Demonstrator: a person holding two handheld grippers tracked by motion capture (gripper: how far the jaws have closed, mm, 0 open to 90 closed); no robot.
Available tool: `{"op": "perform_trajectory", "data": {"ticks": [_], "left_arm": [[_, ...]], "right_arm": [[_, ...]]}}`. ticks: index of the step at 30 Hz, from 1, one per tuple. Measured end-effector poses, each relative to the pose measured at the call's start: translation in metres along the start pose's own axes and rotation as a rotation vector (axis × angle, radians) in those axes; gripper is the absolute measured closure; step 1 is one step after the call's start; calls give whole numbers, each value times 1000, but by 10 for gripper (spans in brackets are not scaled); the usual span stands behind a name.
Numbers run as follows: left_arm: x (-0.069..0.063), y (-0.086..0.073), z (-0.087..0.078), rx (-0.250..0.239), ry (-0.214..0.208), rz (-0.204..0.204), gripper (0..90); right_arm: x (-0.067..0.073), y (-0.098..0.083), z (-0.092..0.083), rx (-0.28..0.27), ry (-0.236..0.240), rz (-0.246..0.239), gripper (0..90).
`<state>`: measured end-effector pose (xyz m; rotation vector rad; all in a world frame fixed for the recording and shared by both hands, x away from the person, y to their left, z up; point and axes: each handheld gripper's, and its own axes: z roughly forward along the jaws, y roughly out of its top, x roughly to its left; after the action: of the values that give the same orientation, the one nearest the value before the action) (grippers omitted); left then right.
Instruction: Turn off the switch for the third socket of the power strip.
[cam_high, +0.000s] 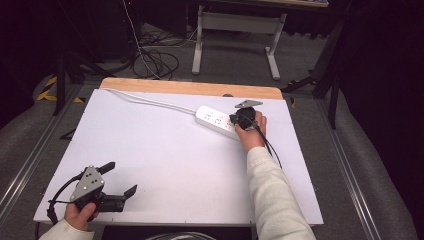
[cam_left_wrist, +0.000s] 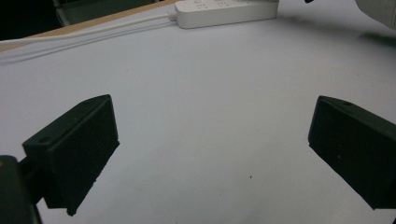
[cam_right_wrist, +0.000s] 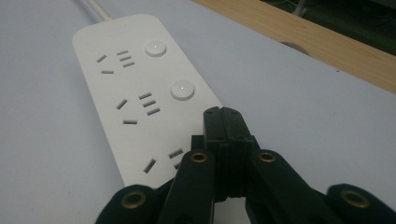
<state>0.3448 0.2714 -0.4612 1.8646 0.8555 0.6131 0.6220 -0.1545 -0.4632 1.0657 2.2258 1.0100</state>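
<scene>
Right gripper (cam_right_wrist: 223, 112) covers the power strip's (cam_right_wrist: 126, 88) near end & third button. Strip cable (cam_right_wrist: 91, 8) cut off at the top edge.

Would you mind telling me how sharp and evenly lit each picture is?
High view: bright white table top, black surroundings. Left gripper view: soft focus, faint shadows under the white plastic power strip. Right gripper view: strip sharp, shut black right gripper slightly blurred.

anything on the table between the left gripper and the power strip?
Nothing. In the left gripper view, bare white table runs from the open left gripper up to the power strip. The high view shows the same bare stretch.
</scene>
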Motion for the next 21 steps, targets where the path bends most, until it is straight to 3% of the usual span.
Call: {"op": "perform_trajectory", "data": {"ticks": [7,14,21], "left_arm": [[0,0,0,0,0,1,22],[0,0,0,1,0,1,22],[0,0,1,2,-1,3,22]], "right_arm": [[2,0,0,6,-12,-23,900],[1,0,0,2,-7,4,900],[4,0,0,3,-27,-18,900]]}}
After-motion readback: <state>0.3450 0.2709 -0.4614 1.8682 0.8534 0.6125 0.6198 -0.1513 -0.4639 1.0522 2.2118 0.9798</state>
